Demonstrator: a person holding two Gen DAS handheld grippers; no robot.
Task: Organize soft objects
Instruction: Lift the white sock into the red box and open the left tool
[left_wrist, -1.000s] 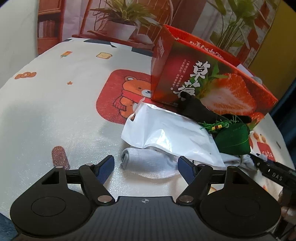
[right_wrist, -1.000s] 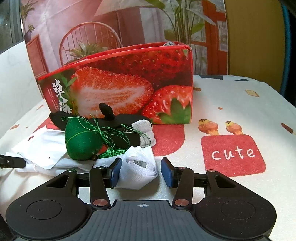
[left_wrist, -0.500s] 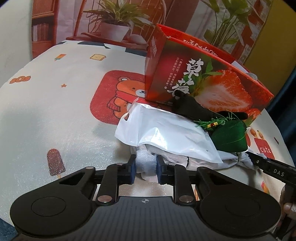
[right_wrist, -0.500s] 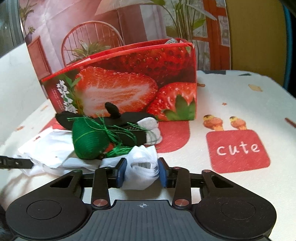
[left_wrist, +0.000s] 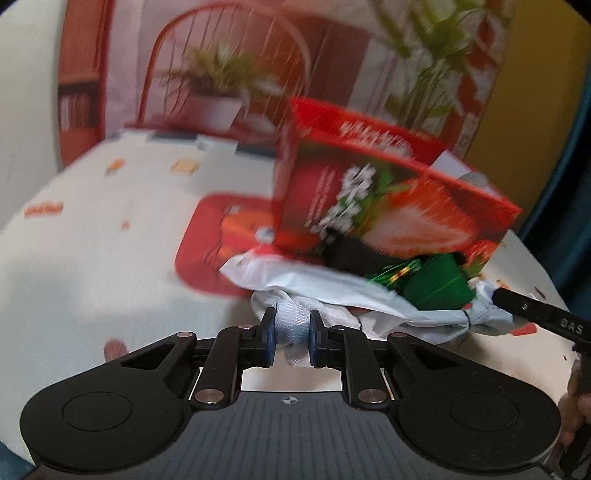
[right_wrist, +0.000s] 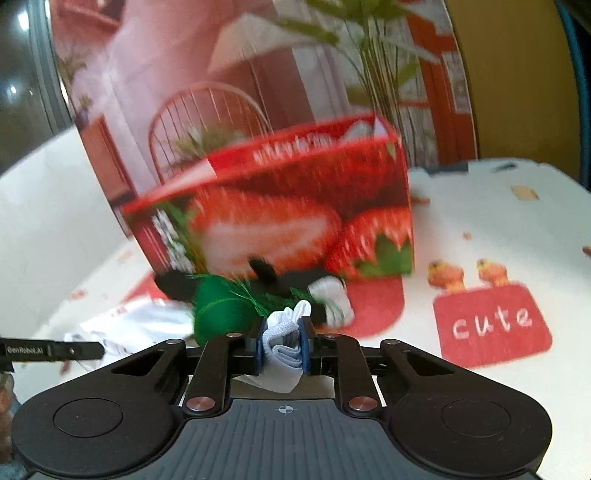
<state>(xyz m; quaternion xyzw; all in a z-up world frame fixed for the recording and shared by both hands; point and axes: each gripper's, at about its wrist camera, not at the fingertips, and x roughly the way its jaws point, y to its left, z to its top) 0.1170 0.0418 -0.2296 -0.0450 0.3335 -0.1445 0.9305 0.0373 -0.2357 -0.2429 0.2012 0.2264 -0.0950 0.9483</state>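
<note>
A: Which step were we at, then?

B: The pick-up; our left gripper (left_wrist: 291, 334) was clenched on one end of the white sock (left_wrist: 293, 325), and our right gripper (right_wrist: 283, 341) was clenched on the other end, which bunched up between its blue pads (right_wrist: 305, 341); we judged the sock was being raised out of the pile, though both views were blurred and we could not say how far clear of the table (left_wrist: 92, 258) it was.

A: And where did the rest lie?

B: Just in front of the strawberry box (left_wrist: 388, 206); the white plastic bag (left_wrist: 317, 284) lay draped over the sock's middle; the green pouch (left_wrist: 437, 286) with its tassel sat on the bag, and the black glove (right_wrist: 295, 282) lay against the foot of the box.

A: So what did the next move call for?

B: We thought the sock had to be drawn out from under the bag without dragging the bag and pouch along; then, we supposed, carried up over the box's open top (right_wrist: 295, 147) and let go inside; both grippers needed to move together, or the fabric would stretch between them.

A: Anything inside the box?

B: Something pale showed at its far corner; we could not tell what.
</note>
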